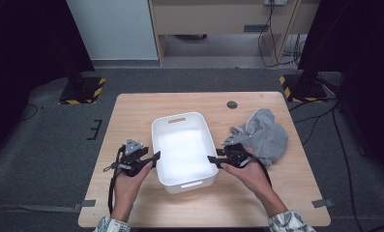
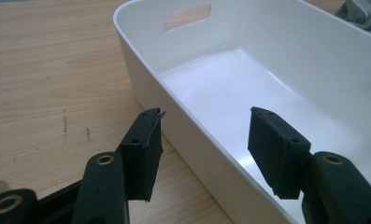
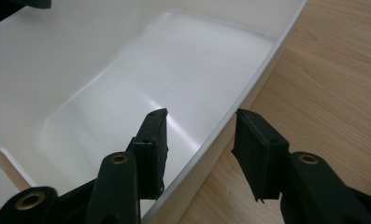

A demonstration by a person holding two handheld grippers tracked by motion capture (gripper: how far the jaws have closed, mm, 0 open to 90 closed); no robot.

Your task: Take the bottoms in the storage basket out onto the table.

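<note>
A white plastic bin (image 1: 177, 117) stands empty in the middle of the wooden table (image 1: 131, 111). My left gripper (image 1: 155, 155) is at the bin's left wall. In the left gripper view the gripper (image 2: 204, 140) straddles that wall (image 2: 141, 60), one jaw outside and one inside, with gaps on both sides. My right gripper (image 1: 211, 161) is at the bin's right wall. In the right gripper view the gripper (image 3: 199, 135) straddles the rim (image 3: 267, 60) in the same way, and its pads (image 3: 255, 149) are not pressing. Both grippers are open.
A crumpled grey cloth (image 1: 267, 135) lies on the table right of the bin, behind my right hand; a corner of the cloth (image 2: 365, 11) appears in the left gripper view. A round cable hole (image 1: 232, 104) sits near the table's far edge.
</note>
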